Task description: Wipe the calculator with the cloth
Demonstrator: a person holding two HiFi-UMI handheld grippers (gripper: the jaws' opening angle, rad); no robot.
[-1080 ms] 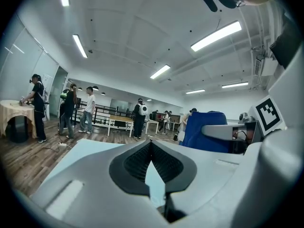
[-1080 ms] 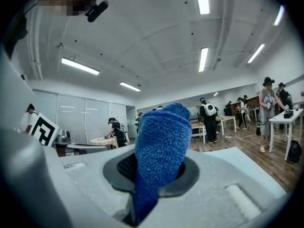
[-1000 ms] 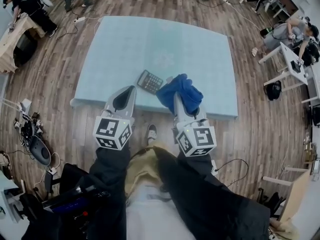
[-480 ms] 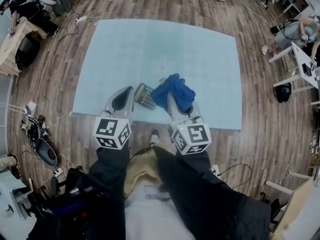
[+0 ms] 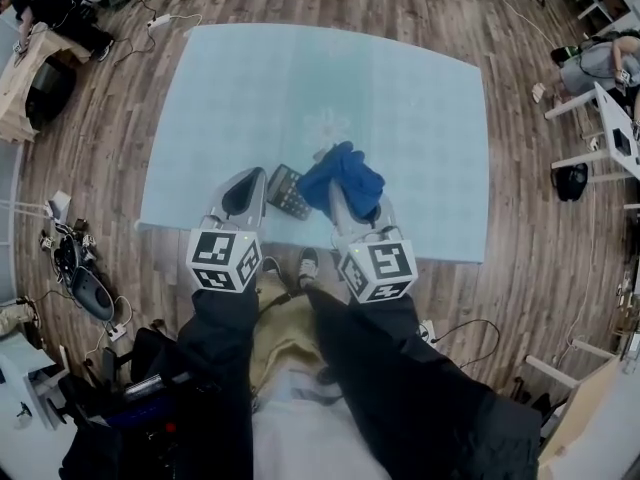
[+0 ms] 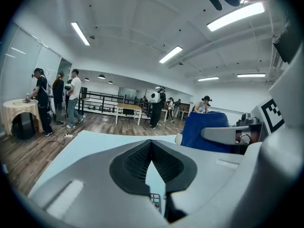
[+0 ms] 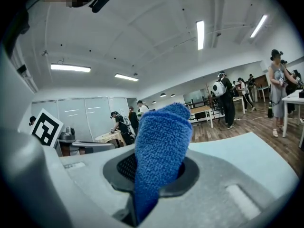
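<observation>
Head view: calculator (image 5: 287, 191) lies diagonal, upper-left to lower-right.

A: What does the table (image 5: 300, 78) carry?
B: One calculator (image 5: 288, 191), near its front edge.
A: Any cloths?
B: One blue cloth (image 5: 342, 173), clamped in the right gripper (image 5: 340, 196).
A: How many grippers in all?
B: Two, counting the left gripper (image 5: 255, 180). Each bears one marker cube, so two cubes: the left cube (image 5: 224, 260) and the right cube (image 5: 378, 271).
</observation>
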